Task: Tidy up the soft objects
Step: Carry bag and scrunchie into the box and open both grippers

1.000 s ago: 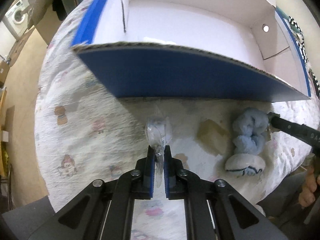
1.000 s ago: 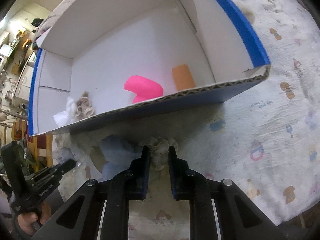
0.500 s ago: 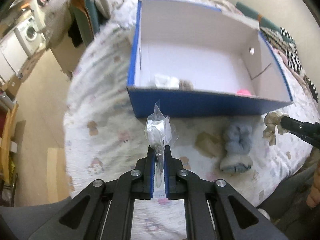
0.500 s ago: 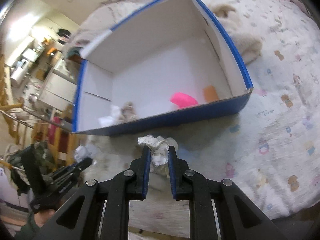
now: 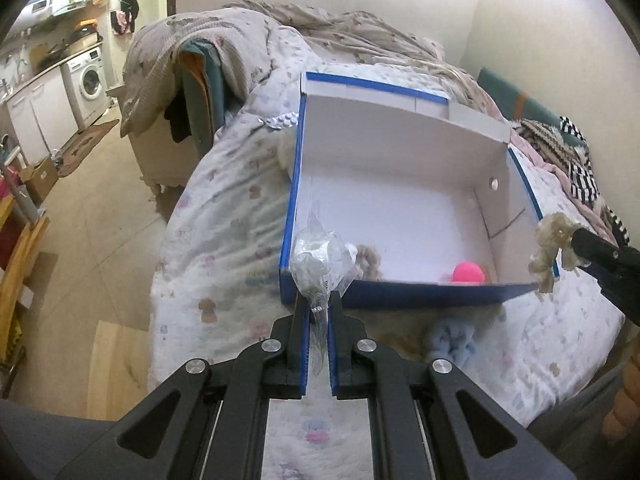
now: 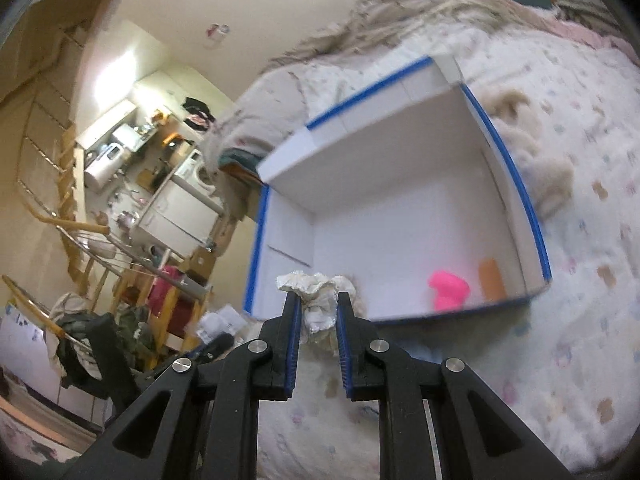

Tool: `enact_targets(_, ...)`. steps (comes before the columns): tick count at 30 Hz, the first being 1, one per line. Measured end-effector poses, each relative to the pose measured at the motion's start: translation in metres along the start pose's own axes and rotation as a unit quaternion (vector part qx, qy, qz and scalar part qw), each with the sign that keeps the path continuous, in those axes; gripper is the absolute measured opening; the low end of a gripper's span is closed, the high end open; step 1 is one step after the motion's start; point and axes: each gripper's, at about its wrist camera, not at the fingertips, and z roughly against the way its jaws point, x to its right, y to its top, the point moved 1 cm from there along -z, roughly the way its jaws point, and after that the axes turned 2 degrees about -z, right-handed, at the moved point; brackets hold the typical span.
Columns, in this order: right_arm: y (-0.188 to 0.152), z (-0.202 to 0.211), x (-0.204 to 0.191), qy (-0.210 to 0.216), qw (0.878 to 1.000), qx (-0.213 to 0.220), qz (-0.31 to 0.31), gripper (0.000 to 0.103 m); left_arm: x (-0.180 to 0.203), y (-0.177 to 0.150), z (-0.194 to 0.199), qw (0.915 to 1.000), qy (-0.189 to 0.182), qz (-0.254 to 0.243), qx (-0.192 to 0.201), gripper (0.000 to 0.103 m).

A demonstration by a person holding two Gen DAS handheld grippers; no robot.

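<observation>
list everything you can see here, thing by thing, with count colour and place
box: 1, blue outside, white inside, open, on the bed
pink soft object: 1, bright pink, inside the box by its near wall
orange piece: 1, orange, inside the box beside the pink one
beige scrunchie: 1, beige, inside the box at its near left corner
light blue soft object: 1, pale blue, on the bedspread in front of the box
bedspread: 1, white with small prints, under the box
washing machine: 1, white, far left of the room
clear plastic bag: 1, transparent, in the left tongs
cream frilly scrunchie: 1, cream, in the right tongs
</observation>
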Motion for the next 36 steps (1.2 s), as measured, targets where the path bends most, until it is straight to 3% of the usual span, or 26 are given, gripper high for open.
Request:
enact_targets(6,0.024,-0.003,-0.004,0.004,1.0,0.012,0.006,0.019,0.008,0.027,0.001,1.0,0.006,-0.001,0.007,0.007)
enact_targets(11,0.039,-0.009,0.0,-0.002,1.0,0.018,0.009,0.019,0.012,0.055,0.003,0.9992,0.019,-0.007,0.035,0.007)
enact_targets(19,0.06,-0.023,0.015,-0.019,1.0,0.019,0.009,0.019,0.015,0.09,-0.022,0.9991,0.024,-0.02,0.027,0.007)
enact_targets(36,0.085,-0.066,0.032,-0.059,0.998,-0.003,0.024,0.019,0.055,0.119,-0.066,0.996,0.022,-0.082,0.028,0.007)
